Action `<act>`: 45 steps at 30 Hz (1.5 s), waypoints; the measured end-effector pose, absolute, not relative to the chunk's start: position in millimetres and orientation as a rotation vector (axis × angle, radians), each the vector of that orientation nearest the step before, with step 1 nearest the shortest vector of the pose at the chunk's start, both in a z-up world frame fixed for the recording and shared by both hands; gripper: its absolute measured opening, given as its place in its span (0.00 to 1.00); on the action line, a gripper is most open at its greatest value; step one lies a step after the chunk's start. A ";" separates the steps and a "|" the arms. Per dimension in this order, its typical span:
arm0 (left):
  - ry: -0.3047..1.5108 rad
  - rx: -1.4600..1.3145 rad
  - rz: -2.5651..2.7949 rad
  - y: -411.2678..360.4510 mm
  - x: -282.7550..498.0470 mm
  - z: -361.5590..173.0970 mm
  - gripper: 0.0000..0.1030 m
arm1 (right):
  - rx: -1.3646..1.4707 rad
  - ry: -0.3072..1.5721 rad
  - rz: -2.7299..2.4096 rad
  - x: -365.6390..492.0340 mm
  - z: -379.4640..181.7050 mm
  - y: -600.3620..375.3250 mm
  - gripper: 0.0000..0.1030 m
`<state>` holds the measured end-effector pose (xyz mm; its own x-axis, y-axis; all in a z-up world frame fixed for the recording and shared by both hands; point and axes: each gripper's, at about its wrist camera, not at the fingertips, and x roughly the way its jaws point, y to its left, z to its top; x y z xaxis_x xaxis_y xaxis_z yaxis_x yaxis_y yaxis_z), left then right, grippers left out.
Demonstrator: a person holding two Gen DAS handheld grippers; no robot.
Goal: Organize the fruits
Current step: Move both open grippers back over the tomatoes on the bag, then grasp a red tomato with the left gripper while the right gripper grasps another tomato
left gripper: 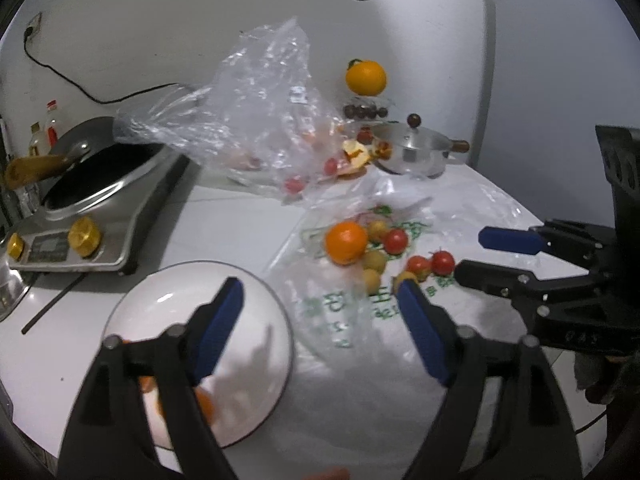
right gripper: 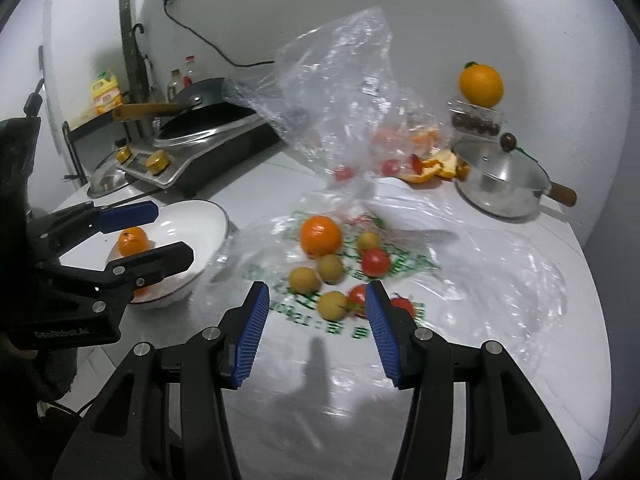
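Observation:
An orange (right gripper: 321, 236), red tomatoes (right gripper: 375, 261) and small yellow-brown fruits (right gripper: 305, 280) lie loose on a flat printed plastic bag (right gripper: 360, 332). The same orange (left gripper: 346, 242) shows in the left wrist view. A white plate (right gripper: 200, 220) at the left holds one orange (right gripper: 133, 241). My left gripper (left gripper: 320, 300) is open, over the plate's (left gripper: 168, 300) right edge. My right gripper (right gripper: 316, 298) is open and empty, just short of the nearest fruits; it also shows in the left wrist view (left gripper: 470, 254).
A crumpled clear bag (right gripper: 340, 92) stands behind the fruit, with peels (right gripper: 436, 166) beside it. A lidded steel pot (right gripper: 500, 184) is at the back right, with an orange (right gripper: 480, 85) on a clear box above it. An induction cooker with a wok (right gripper: 200, 136) is at the back left.

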<state>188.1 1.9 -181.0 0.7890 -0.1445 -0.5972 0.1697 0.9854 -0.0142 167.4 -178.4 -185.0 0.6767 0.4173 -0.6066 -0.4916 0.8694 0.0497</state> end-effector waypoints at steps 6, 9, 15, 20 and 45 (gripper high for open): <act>0.659 0.063 -0.188 -20.1 200.4 -184.7 0.81 | -0.105 0.661 0.492 174.0 -191.0 -202.1 0.52; 0.670 0.078 -0.196 -32.0 206.8 -187.6 0.81 | -0.091 0.666 0.488 178.9 -194.1 -212.9 0.52; 0.698 0.103 -0.202 -48.4 217.8 -194.8 0.81 | -0.093 0.678 0.478 188.9 -203.0 -223.8 0.51; 0.706 0.130 -0.206 -57.6 223.7 -199.6 0.81 | -0.125 0.698 0.481 200.7 -211.9 -222.5 0.44; 0.753 0.242 -0.274 -92.9 248.0 -220.4 0.73 | -0.127 0.846 0.559 240.9 -242.7 -213.2 0.27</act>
<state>248.0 -92.9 -220.4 0.6972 -0.1576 -0.6994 0.3294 0.9369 0.1172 240.9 -213.2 -242.7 0.5293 0.4176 -0.7385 -0.5162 0.8493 0.1103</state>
